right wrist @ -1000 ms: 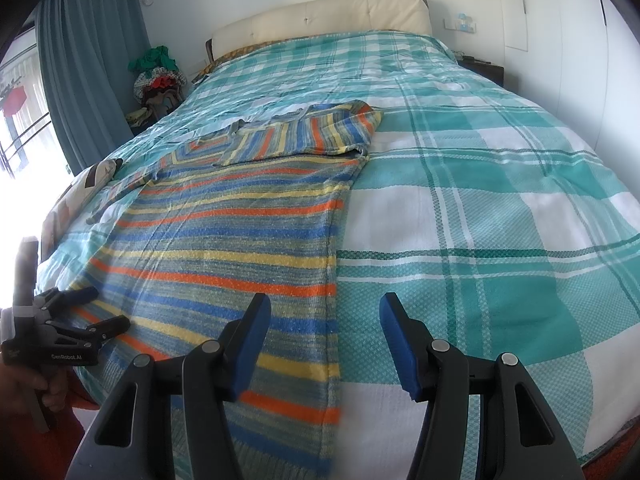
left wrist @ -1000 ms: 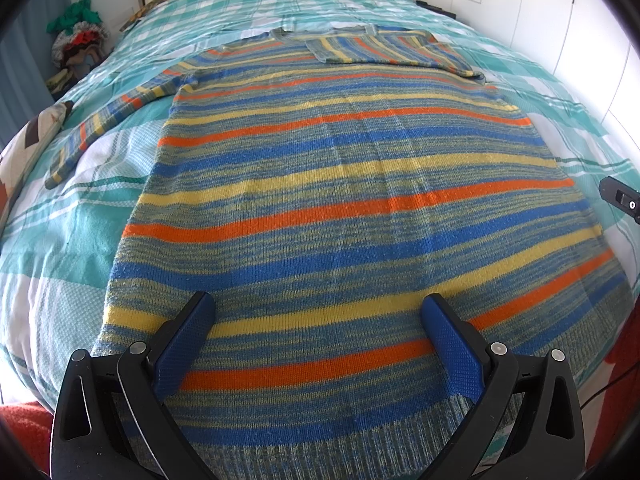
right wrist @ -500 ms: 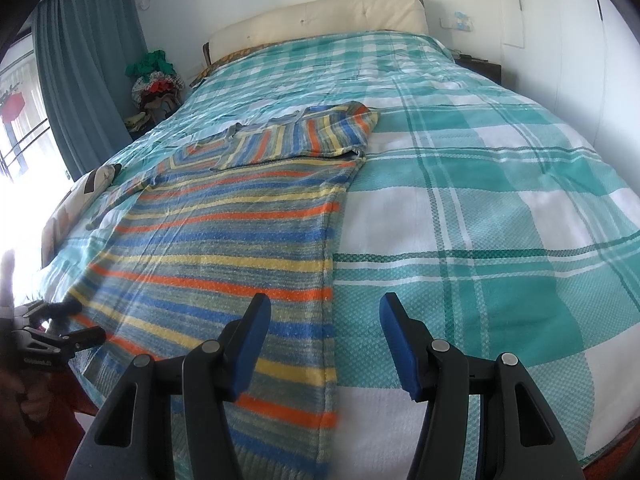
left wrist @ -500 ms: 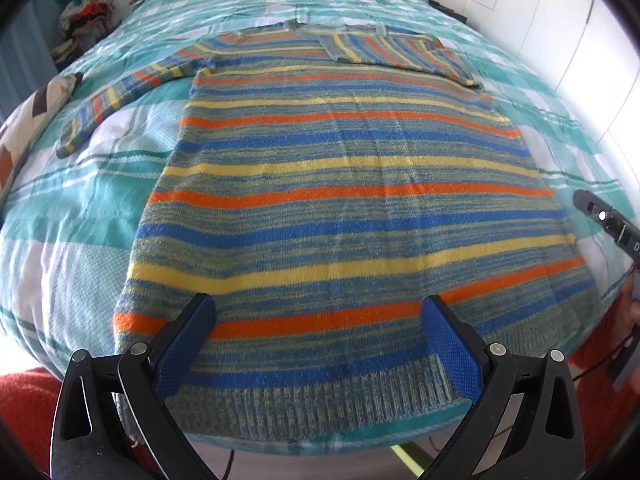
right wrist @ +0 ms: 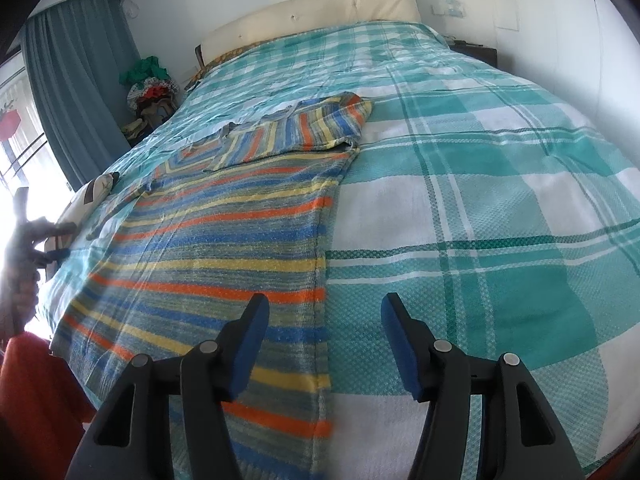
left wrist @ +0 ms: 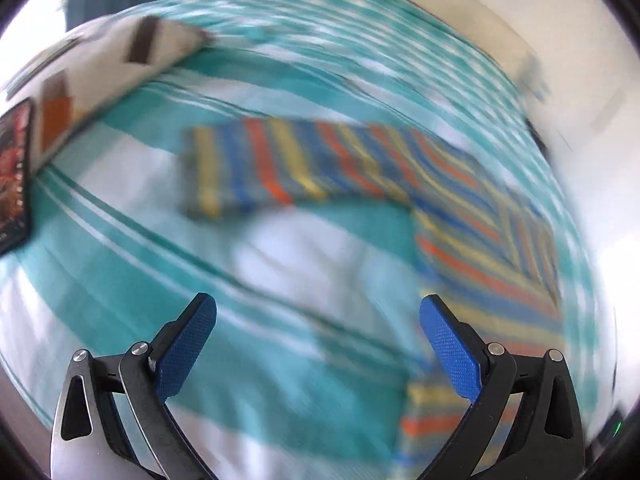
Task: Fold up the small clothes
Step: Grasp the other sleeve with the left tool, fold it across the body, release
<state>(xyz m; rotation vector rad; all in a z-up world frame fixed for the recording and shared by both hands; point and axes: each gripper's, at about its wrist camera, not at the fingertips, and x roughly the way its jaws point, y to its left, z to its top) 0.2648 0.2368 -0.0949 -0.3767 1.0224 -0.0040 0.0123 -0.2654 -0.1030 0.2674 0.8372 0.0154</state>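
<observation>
flat on the checked bed (right wrist: 480,200) lies the striped sweater (right wrist: 224,248), its right sleeve (right wrist: 296,128) folded across the chest at the far end. the right tongs (right wrist: 324,332) hang spread just above the near right edge of the sweater: the left finger is over the stripes, the right finger over bare cover, and nothing is between the pads.

in the blurred left wrist view the left tongs (left wrist: 318,336) are spread wide and empty over the cover, off the sweater's left side. the body (left wrist: 480,264) runs along their right, the right pad over its edge, and the left sleeve (left wrist: 280,168) stretches out flat on the cover beyond them. a patterned pillow (left wrist: 100,68) sits at the far left.
</observation>
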